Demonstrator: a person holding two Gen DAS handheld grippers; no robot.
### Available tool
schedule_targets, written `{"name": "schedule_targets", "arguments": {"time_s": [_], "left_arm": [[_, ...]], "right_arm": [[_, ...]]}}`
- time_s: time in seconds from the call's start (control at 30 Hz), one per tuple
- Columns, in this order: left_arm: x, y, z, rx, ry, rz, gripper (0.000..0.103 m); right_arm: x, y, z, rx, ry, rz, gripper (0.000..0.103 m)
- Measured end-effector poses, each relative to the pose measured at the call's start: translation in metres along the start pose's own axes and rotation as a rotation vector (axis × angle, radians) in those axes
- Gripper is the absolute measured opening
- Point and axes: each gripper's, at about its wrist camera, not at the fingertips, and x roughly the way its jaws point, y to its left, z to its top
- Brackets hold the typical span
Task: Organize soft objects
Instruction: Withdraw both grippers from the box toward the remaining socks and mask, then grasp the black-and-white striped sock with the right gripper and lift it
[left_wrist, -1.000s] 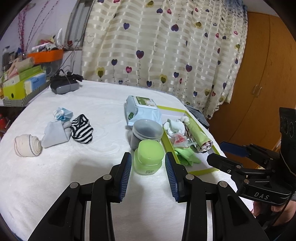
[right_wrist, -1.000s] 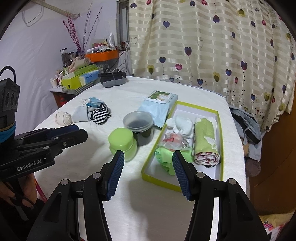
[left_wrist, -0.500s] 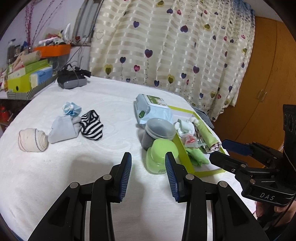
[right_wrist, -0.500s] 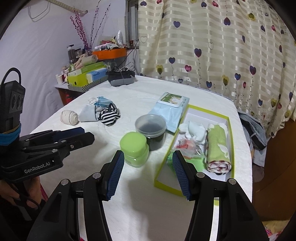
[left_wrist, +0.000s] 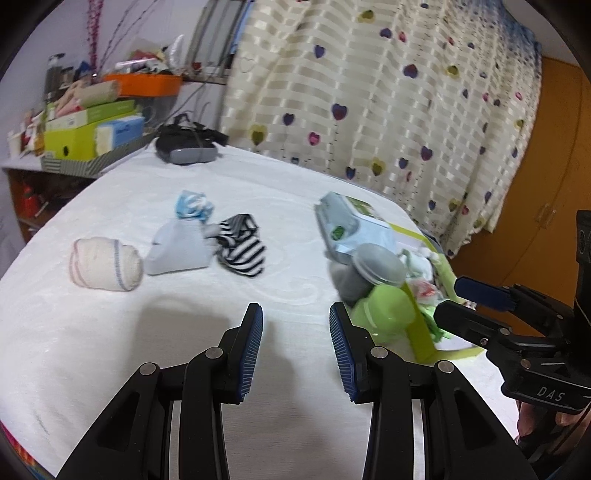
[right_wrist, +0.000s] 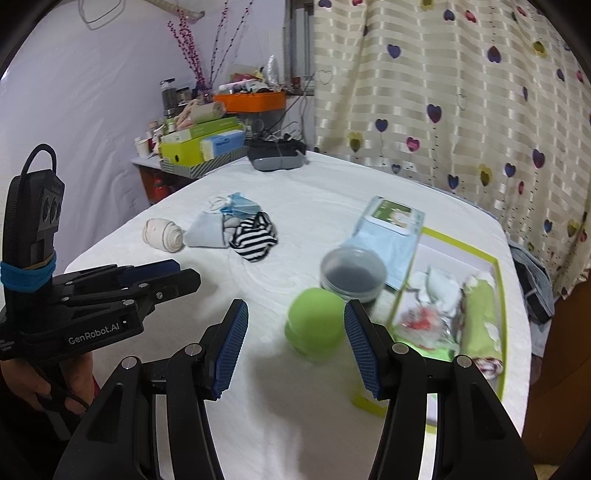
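Bare tablecloth (left_wrist: 110, 332) lies open up to the 3 socks (left_wrist: 177, 251); the green jar (right_wrist: 314, 325) and grey tub (right_wrist: 352, 273) crowd the tray's (right_wrist: 496, 266) near wall

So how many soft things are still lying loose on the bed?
4: a cream rolled sock leftmost, a light-blue sock, a striped sock, and a blue face mask behind them. Others may be hidden.

Loose on the bedspread (right_wrist: 295, 206), toward its left edge:
- 1 cream sock roll (right_wrist: 162, 235)
- 1 pale blue sock (right_wrist: 205, 235)
- 1 striped sock (right_wrist: 254, 236)
- 1 face mask (right_wrist: 236, 205)

Near the right edge:
- 1 wipes pack (right_wrist: 388, 230)
- 2 lidded jars: green (right_wrist: 314, 327), grey (right_wrist: 352, 274)
- 1 green-rimmed tray (right_wrist: 496, 258)

In the tray:
- 1 rolled green cloth (right_wrist: 480, 325)
- 1 white cloth (right_wrist: 439, 290)

At the far edge:
- 1 dark headset (right_wrist: 276, 157)
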Motion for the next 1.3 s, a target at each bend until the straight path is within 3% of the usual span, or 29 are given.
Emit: {"name": "schedule_targets", "arguments": {"time_s": [0.83, 0.93, 1.03, 1.3], "left_arm": [[-0.007, 0.103, 0.016, -0.16, -0.05, 0.156, 0.038], [-0.007, 0.114, 0.019, -0.172, -0.057, 0.176, 0.04], [-0.007, 0.123, 0.022, -0.192, -0.068, 0.186, 0.049], [-0.003, 0.142, 0.03, -0.217, -0.071, 0.208, 0.05]], "right_arm": [[0.086, 0.033, 0.051, 0.012, 0.059, 0.096, 0.055], [0.099, 0.036, 0.056, 0.026, 0.071, 0.097, 0.055], [0.114, 0.037, 0.06, 0.047, 0.092, 0.1, 0.055], [0.16, 0.036, 0.073, 0.118, 0.162, 0.05, 0.055]]}}
